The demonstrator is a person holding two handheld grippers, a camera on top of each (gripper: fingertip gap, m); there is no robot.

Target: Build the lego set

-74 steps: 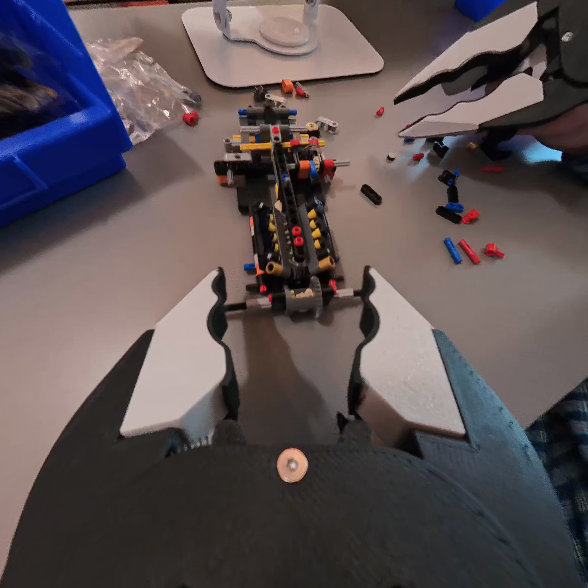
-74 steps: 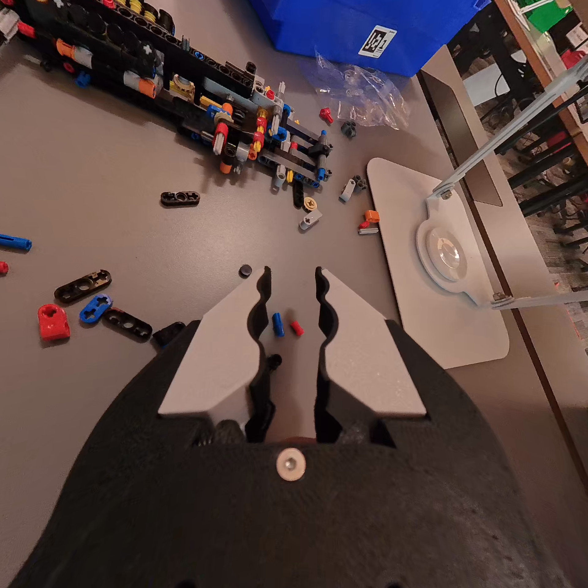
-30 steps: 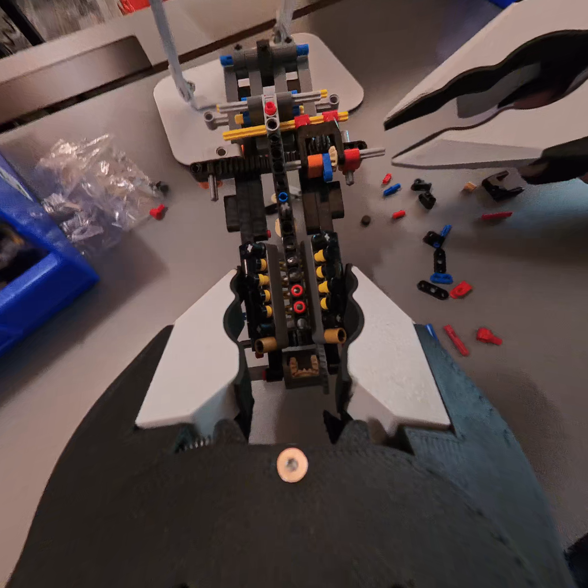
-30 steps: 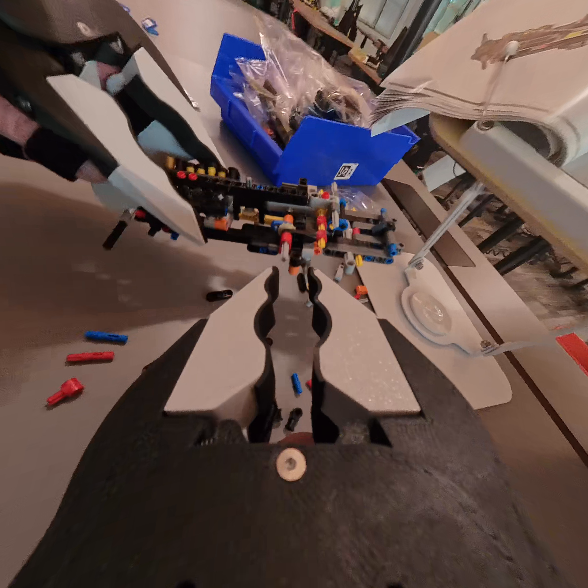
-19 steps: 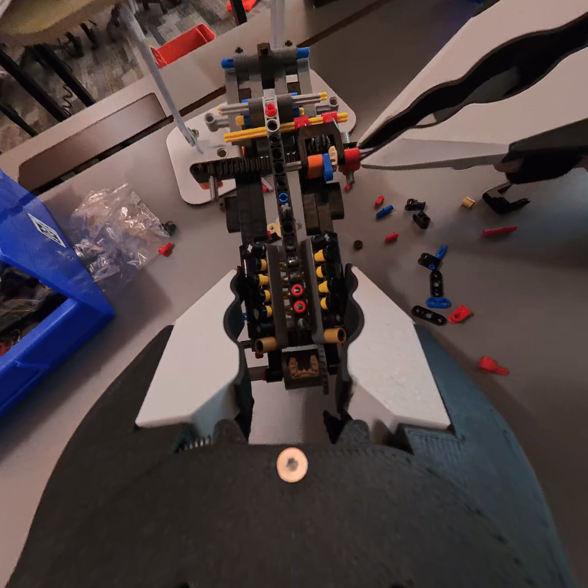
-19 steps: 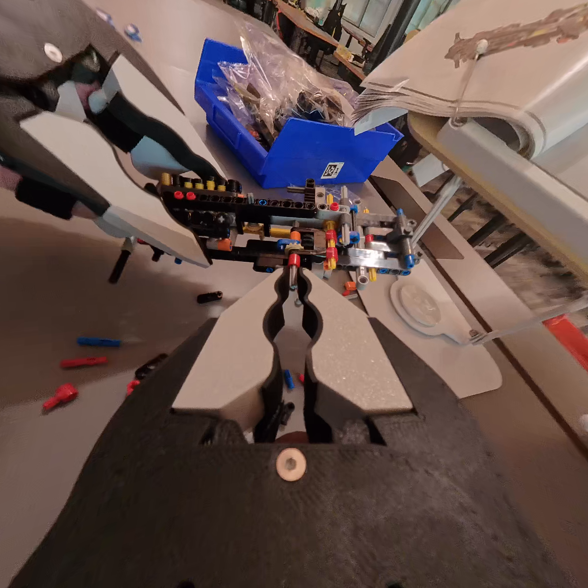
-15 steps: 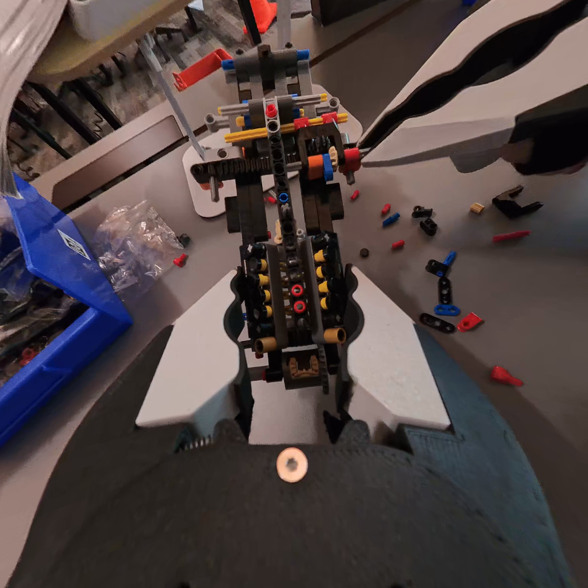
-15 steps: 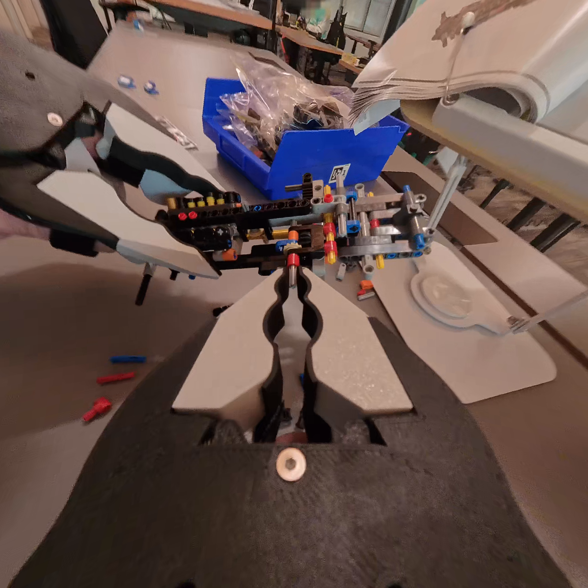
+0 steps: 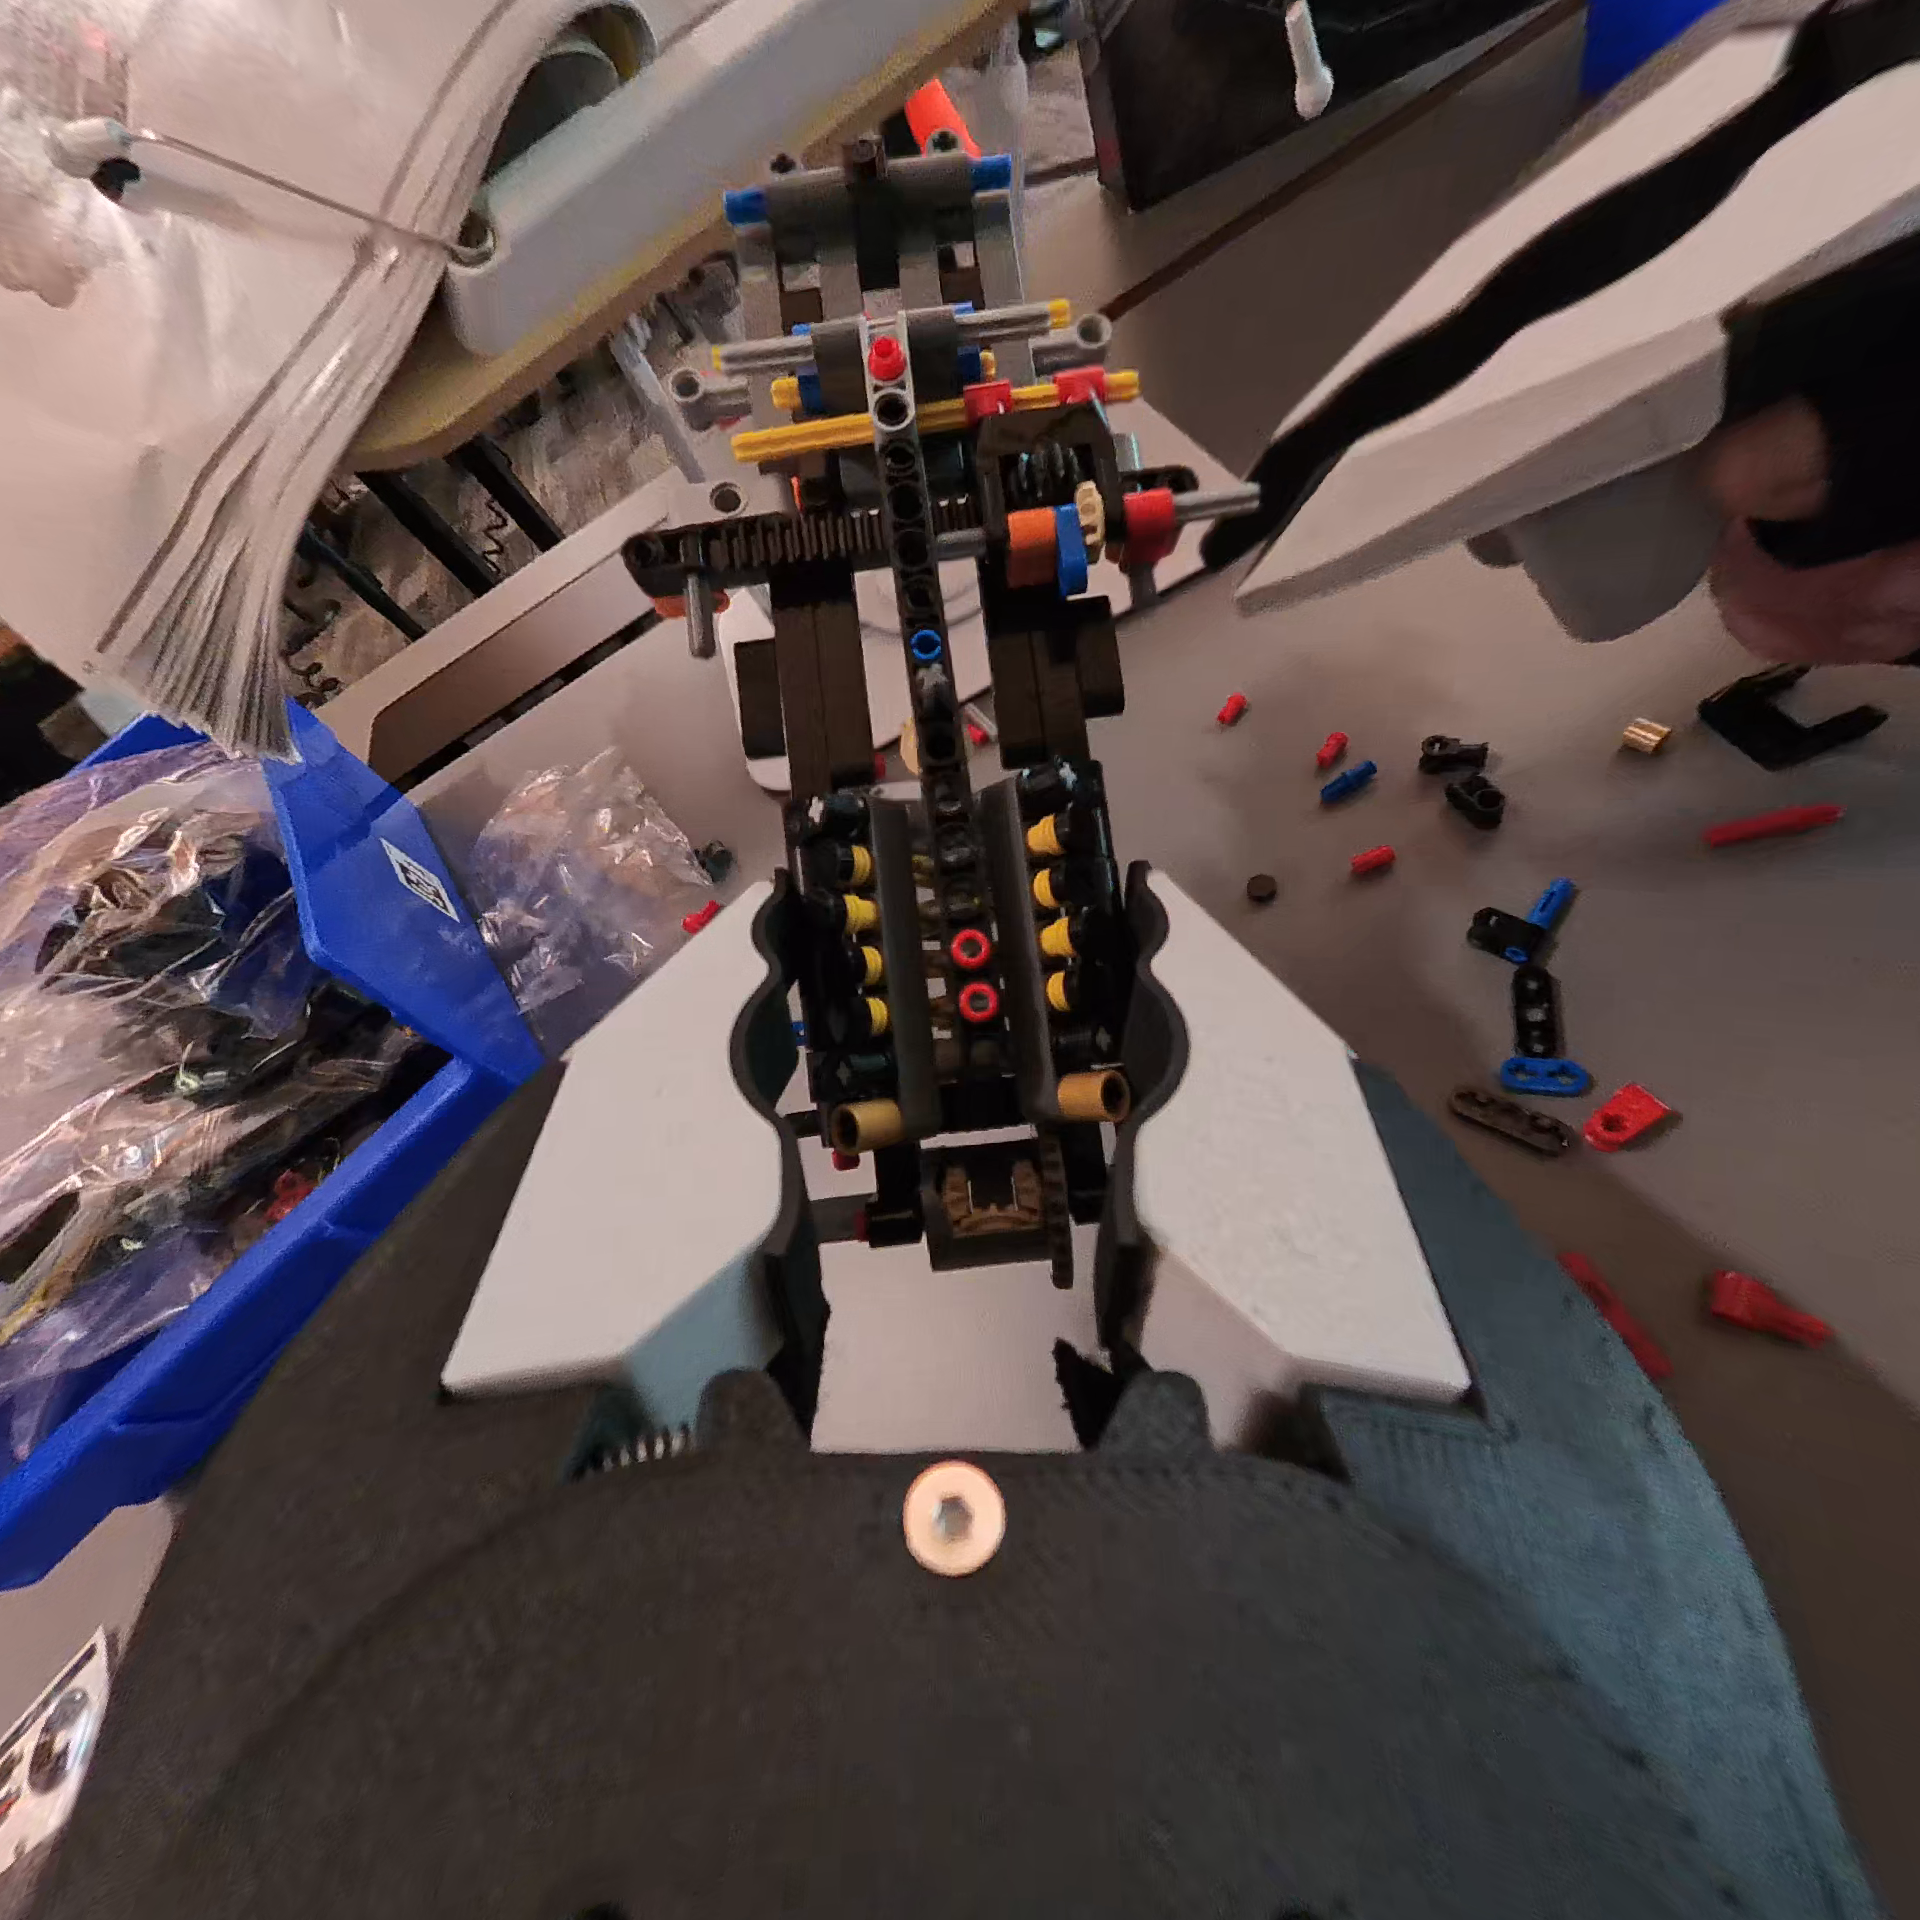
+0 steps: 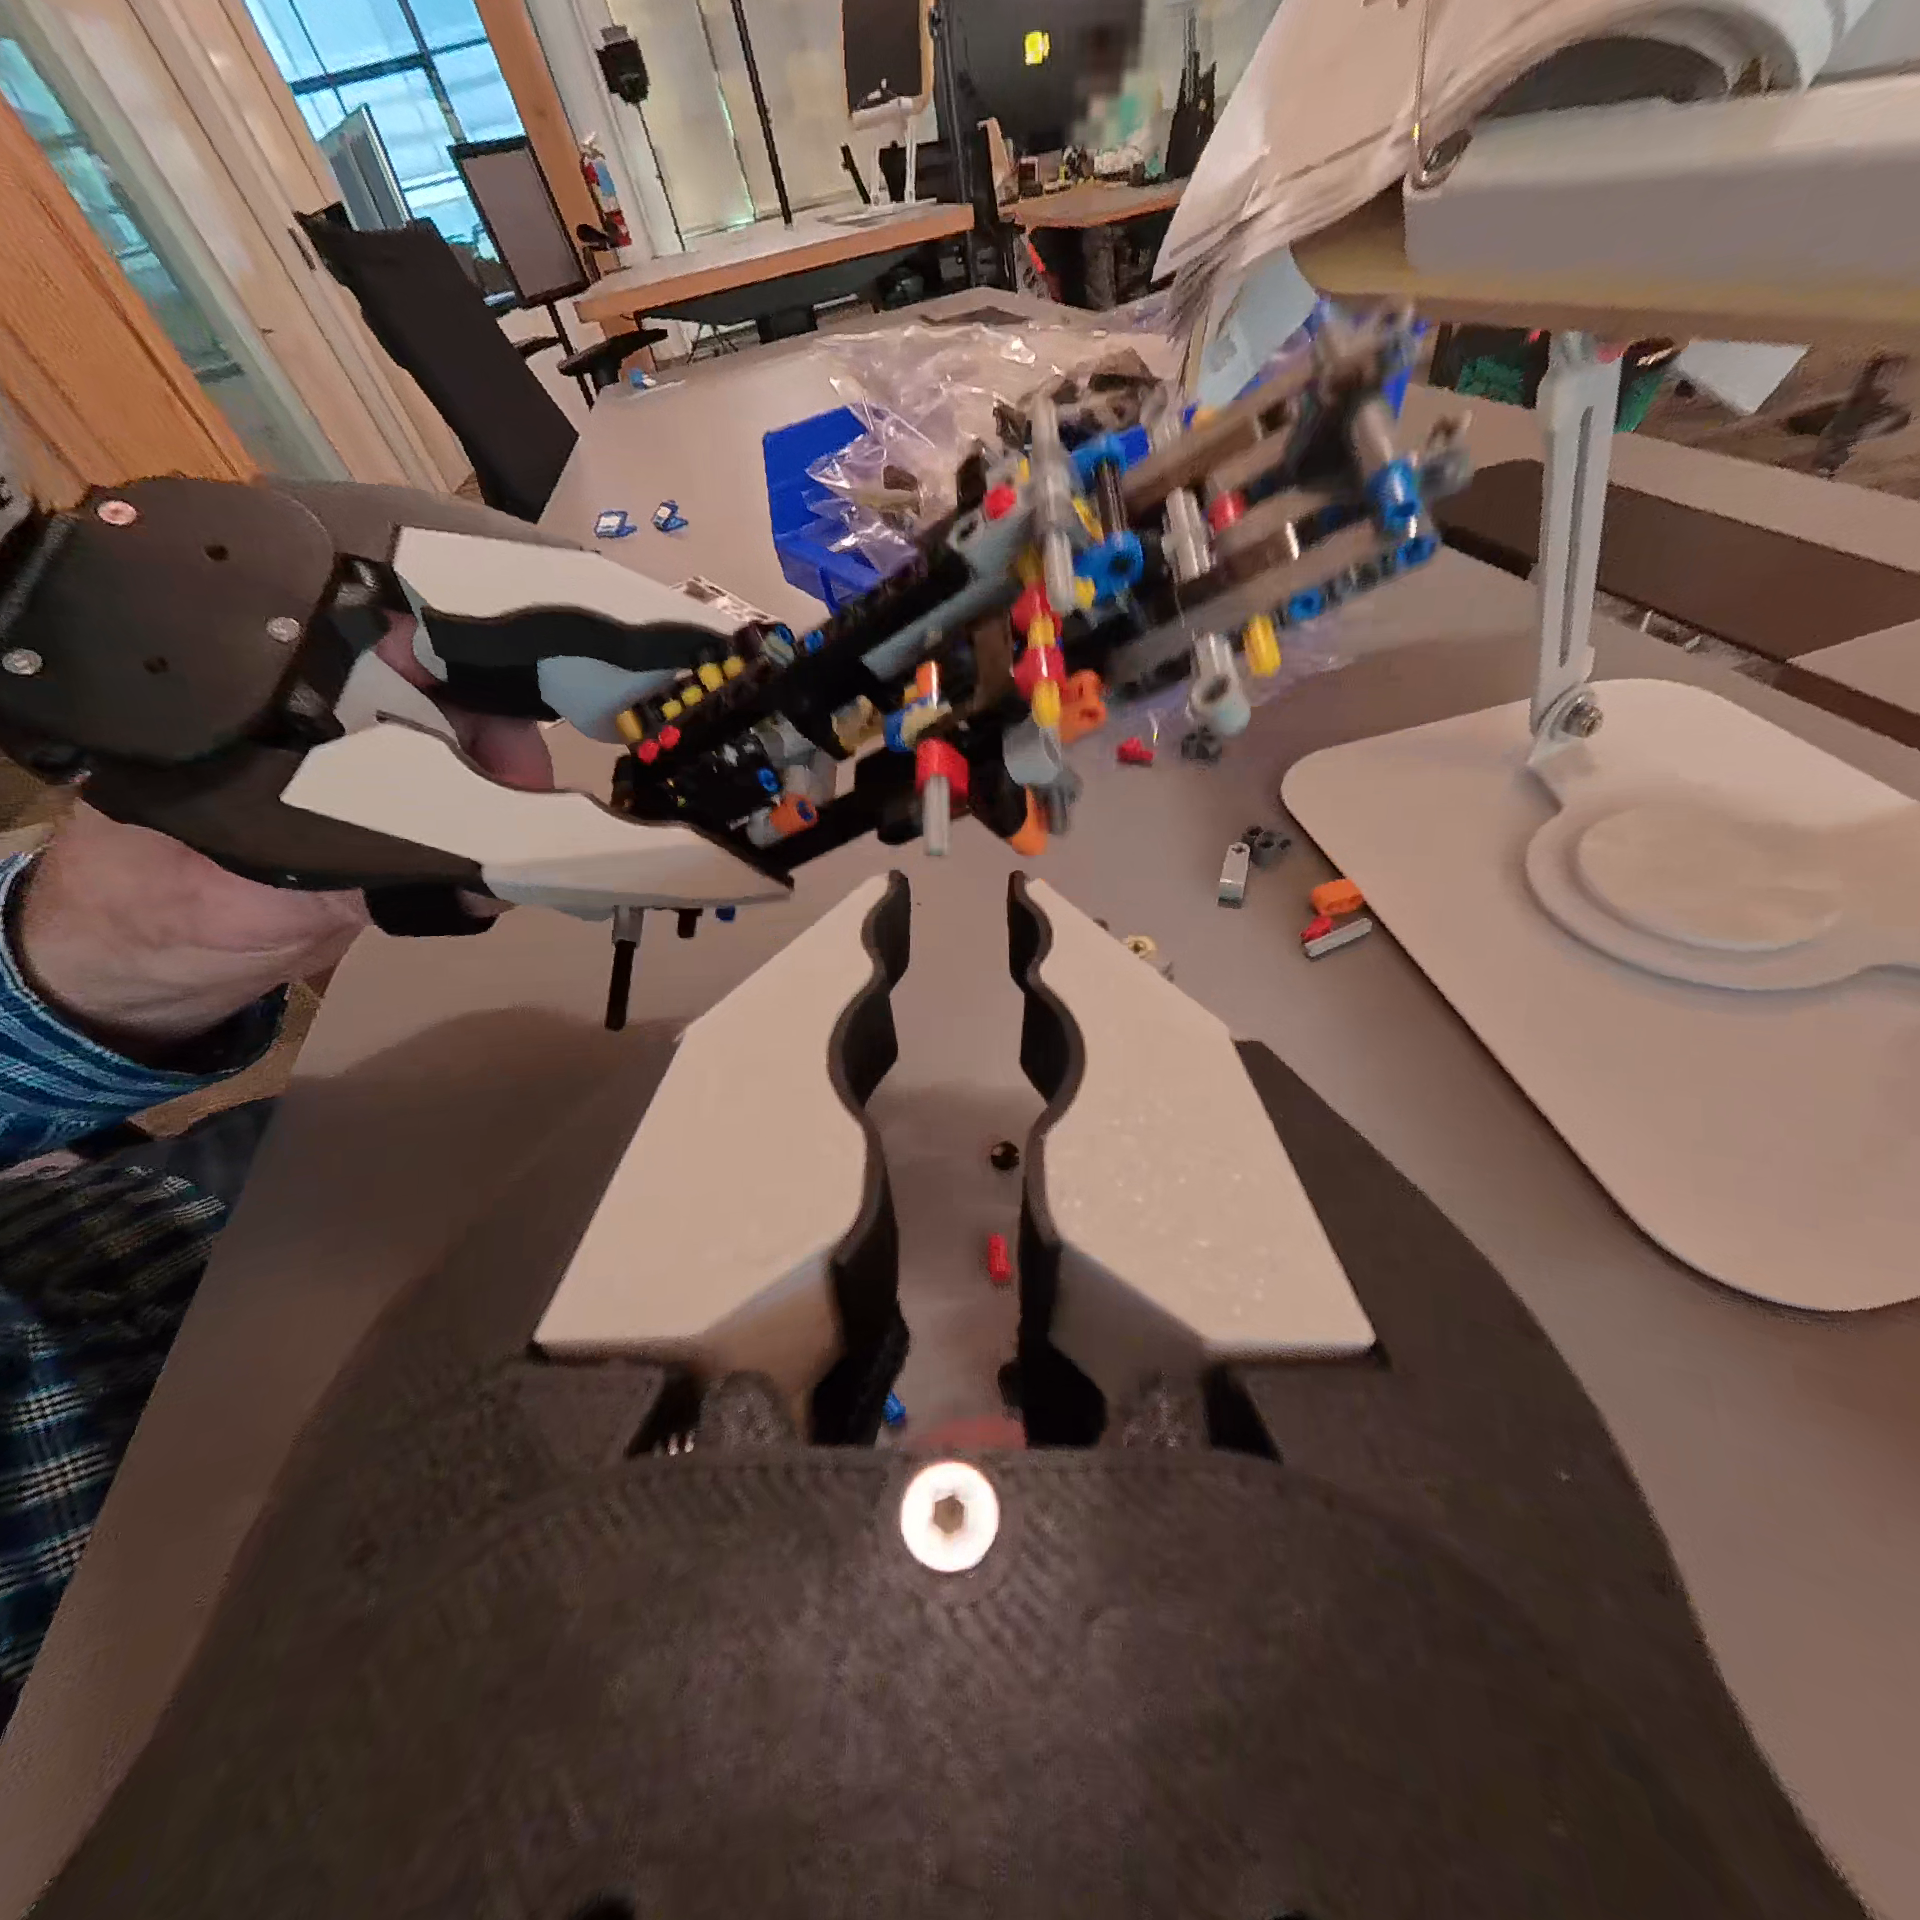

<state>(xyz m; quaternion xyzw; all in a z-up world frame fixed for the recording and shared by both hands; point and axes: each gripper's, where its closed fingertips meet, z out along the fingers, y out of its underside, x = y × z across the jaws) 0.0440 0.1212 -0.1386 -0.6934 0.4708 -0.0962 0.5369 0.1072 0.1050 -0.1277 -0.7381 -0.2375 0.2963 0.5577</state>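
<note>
left tool [image 9: 956,997] — clamps lego chassis [image 9: 935,665], far end blurred | right tool [image 10: 956,914] — parted, empty

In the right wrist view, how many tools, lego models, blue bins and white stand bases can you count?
Black-and-white two-finger tools: 2 (left tool, right tool)
Partly built multicoloured lego model: 1
Blue plastic bin: 1
Flat white stand base: 1
Total: 5
</note>
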